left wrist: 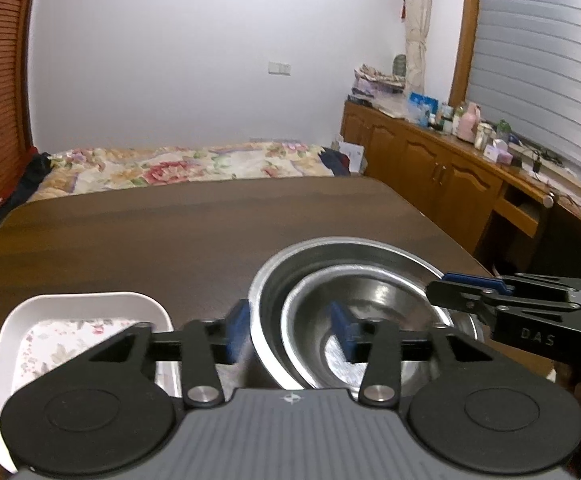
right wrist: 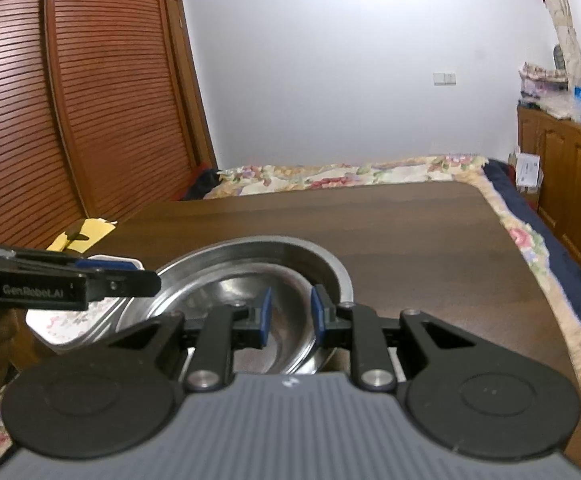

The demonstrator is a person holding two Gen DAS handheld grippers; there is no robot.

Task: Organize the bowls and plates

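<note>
The far half of the desk (left wrist: 170, 220) lies bare. Near its front, nested steel bowls (left wrist: 354, 280) and a white tray (left wrist: 86, 304) sit just beside each other, crowding both hand-held grippers.

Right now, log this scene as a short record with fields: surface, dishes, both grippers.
surface: dark wooden table
large steel bowl: on the table, holds the small one
small steel bowl: nested inside, tilted
white floral dish: left of the bowls
left gripper: open, fingers astride the bowls' left rims
right gripper: open, fingers astride the small bowl's right rim
</note>
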